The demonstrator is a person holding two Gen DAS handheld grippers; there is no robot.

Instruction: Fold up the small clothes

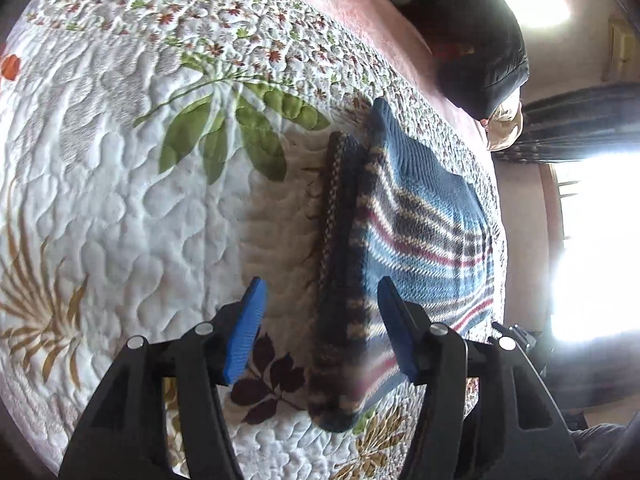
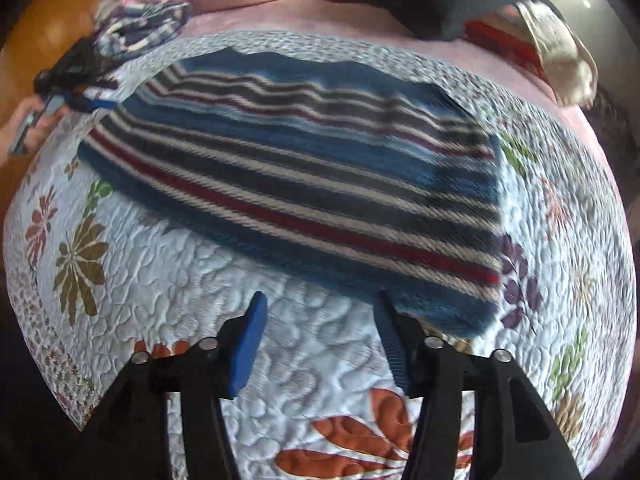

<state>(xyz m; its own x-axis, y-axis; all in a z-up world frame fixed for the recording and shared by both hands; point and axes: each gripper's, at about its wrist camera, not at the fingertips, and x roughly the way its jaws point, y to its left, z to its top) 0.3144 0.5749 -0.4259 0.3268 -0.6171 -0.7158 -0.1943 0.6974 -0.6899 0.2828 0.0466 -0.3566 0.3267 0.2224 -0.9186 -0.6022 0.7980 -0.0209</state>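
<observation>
Striped knit sweater (image 2: 304,176) lying flat on a floral quilted bedspread (image 2: 248,344), left gripper (image 1: 320,312) with fingers spread apart over its folded edge, right gripper (image 2: 318,324) also spread apart, empty, just beside the near hem, pile of clothes (image 2: 148,20) at the far corner

Fuzzy, seemingly knitted striped garment (image 2: 304,184) on puckered quilted bedspread (image 2: 224,292)
</observation>
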